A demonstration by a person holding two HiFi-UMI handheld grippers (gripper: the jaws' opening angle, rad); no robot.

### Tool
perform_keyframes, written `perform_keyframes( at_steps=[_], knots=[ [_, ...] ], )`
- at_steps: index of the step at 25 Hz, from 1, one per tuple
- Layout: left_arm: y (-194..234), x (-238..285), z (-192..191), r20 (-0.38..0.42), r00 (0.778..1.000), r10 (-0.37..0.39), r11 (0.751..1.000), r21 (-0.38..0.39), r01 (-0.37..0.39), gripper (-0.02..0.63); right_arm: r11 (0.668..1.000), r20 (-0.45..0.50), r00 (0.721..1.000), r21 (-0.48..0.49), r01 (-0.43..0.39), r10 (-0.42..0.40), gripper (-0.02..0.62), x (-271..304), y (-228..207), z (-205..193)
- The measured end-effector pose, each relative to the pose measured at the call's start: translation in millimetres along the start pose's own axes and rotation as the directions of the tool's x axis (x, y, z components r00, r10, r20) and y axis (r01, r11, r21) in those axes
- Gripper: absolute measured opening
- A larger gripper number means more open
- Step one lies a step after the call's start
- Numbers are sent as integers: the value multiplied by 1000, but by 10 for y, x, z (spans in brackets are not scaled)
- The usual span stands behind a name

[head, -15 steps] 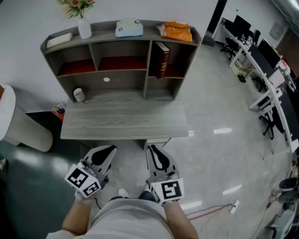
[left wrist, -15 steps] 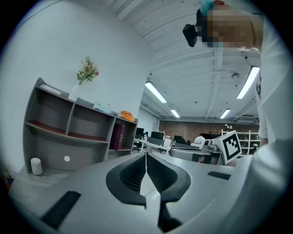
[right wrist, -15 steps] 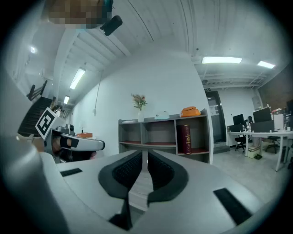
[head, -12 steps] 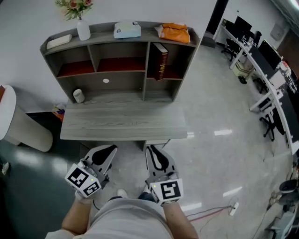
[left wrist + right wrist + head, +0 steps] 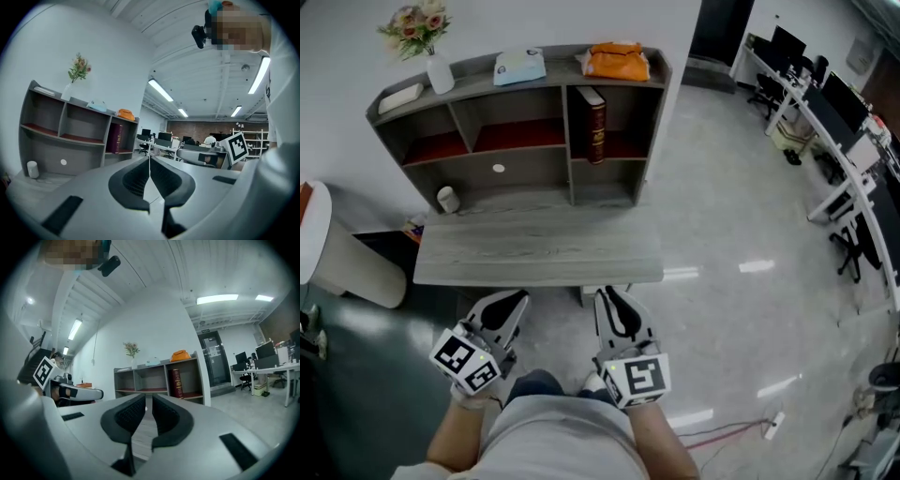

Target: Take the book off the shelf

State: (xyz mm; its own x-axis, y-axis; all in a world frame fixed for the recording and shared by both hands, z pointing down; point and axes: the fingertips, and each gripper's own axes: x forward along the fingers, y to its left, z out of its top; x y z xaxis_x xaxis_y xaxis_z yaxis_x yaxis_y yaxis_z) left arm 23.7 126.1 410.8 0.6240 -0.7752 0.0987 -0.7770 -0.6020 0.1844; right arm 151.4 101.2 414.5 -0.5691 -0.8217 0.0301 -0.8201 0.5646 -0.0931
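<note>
**Fig.: Book upright in right bay of shelf; both grippers closed, empty, near side of desk**

Task item. The book [image 5: 596, 125] is a thick vol. with a dark red cover and gilt marks on the spine, which faces out. It stands upright on a red board in the right-hand bay of the shelf [image 5: 558, 67], just beside the divider at that bay's 9 o'clock side. In the head view it lies at approx. 12 o'clock from the right gripper [image 5: 607, 298] and approx. 1 o'clock from the left gripper [image 5: 518, 300]. It is well apart from both, with the desk [image 5: 534, 255] between.

Fingers. In the left gripper view the pads meet tip to tip, nothing between them. In the right gripper view the pads are drawn together to a mere sliver, nothing between them.

Counts.
- 1 book, 2 grippers and 3 upper bays.
- 4 items on the shelf top, from 9 to 3 o'clock: a flat white item [image 5: 401, 94], a vase of flowers [image 5: 436, 66], a tissue box [image 5: 520, 66] and an orange bag [image 5: 617, 61].
- 1 white cup [image 5: 447, 199] in the low bay, at its 9 o'clock end.

Hard to make out.
- The spine lettering is too small to read.
- The flat white item can't be identified.
- The person's forearms are cut off at 6 o'clock.
- A white rounded object [image 5: 319, 244] is cut off at the 9 o'clock frame edge.
</note>
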Motion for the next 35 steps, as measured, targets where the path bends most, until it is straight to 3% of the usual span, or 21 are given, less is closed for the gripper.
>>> perform_keyframes(
  at_steps=[5,13,25,35],
  knots=[
    [-109,267,-27,-13,1000,-15,1000,-3,15,17,1000,-3,1000,17,23,-23,48,-16,-289,-37],
    [182,641,-8,-29,998,-58,998,-14,57,17,996,-31,996,34,82,-81,47,281,-588,-147],
    [1370,1205,260,-24,990,-137,990,-37,136,17,985,-50,984,-6,170,-170,48,1554,-864,-42],
    [2277,1257,513,-9,987,-162,986,-31,162,17,963,20,963,-30,268,-268,48,2543,-1125,295]
  ],
)
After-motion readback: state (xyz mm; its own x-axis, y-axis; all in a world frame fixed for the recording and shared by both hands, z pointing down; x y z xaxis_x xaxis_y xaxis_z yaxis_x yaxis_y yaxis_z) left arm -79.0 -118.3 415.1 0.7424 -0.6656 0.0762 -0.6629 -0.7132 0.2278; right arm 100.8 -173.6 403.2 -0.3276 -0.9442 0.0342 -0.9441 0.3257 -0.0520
